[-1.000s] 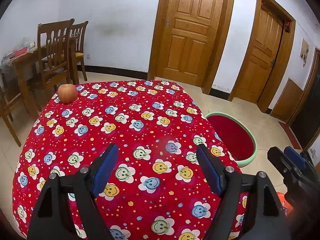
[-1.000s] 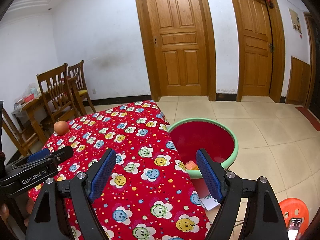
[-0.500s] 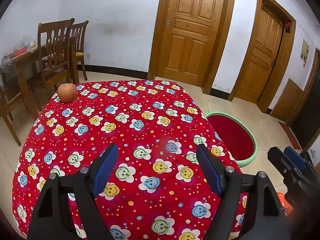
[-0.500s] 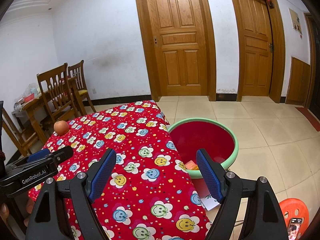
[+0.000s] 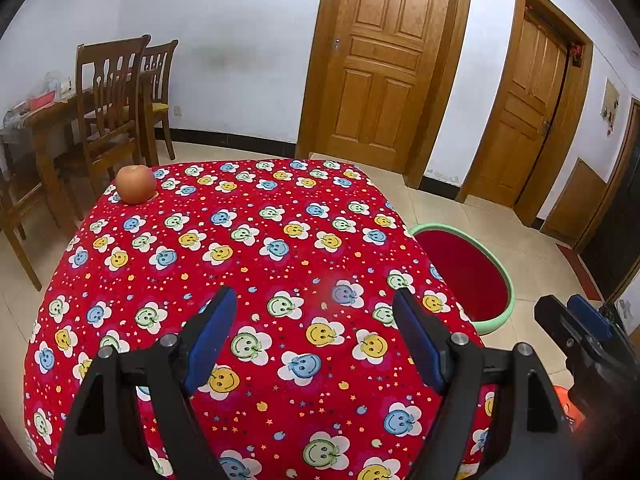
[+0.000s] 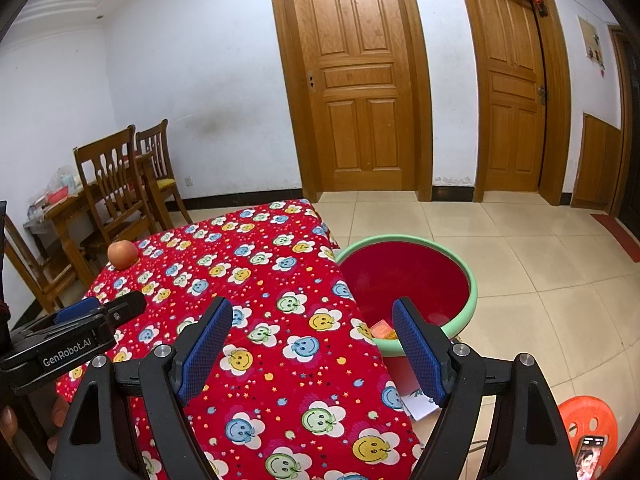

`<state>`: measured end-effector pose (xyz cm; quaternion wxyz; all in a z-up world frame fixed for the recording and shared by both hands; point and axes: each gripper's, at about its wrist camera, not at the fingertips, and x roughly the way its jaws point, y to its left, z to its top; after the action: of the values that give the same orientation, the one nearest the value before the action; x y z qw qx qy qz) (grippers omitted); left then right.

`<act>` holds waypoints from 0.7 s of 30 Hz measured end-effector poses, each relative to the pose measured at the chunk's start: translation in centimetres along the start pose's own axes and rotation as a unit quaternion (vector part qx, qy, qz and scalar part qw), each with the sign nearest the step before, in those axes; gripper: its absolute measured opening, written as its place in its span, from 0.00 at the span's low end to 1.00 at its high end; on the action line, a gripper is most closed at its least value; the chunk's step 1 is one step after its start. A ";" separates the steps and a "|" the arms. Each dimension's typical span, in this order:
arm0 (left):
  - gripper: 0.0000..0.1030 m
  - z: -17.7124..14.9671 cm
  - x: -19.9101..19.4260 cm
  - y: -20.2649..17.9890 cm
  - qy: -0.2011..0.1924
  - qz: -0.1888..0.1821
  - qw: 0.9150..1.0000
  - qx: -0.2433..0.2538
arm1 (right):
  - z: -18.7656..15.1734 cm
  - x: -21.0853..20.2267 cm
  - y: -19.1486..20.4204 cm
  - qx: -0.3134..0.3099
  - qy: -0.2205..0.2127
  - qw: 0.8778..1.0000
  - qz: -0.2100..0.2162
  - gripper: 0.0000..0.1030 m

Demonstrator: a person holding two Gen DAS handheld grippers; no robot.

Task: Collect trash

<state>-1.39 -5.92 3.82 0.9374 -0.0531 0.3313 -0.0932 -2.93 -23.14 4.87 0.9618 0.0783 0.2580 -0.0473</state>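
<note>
orange trash (image 6: 385, 330) in basin (image 6: 470, 304), right view only

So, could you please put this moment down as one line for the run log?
left claw: open, empty | right claw: open, empty | apple: on table's far corner | basin: on floor, scraps inside

No change is seen since the earlier pictures: the left tongs (image 5: 313, 294) and the right tongs (image 6: 312, 303) are neither moved nor re-set.
</note>
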 end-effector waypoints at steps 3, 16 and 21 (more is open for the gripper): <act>0.77 0.0 0.0 0.0 0.000 0.000 1.000 0.000 | -0.1 0.0 0.0 -0.001 0.000 1.000 0.000 0.80; 0.77 0.0 0.0 0.1 0.000 0.000 1.000 -0.001 | 0.0 0.0 0.0 0.000 0.000 1.000 0.000 0.80; 0.77 -0.1 0.0 0.2 0.000 0.001 1.000 -0.002 | 0.0 0.0 0.0 -0.001 0.000 1.000 0.000 0.80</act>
<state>-1.45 -5.76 3.72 0.9373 -0.0543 0.3320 -0.0913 -2.93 -23.09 4.84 0.9618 0.0774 0.2584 -0.0468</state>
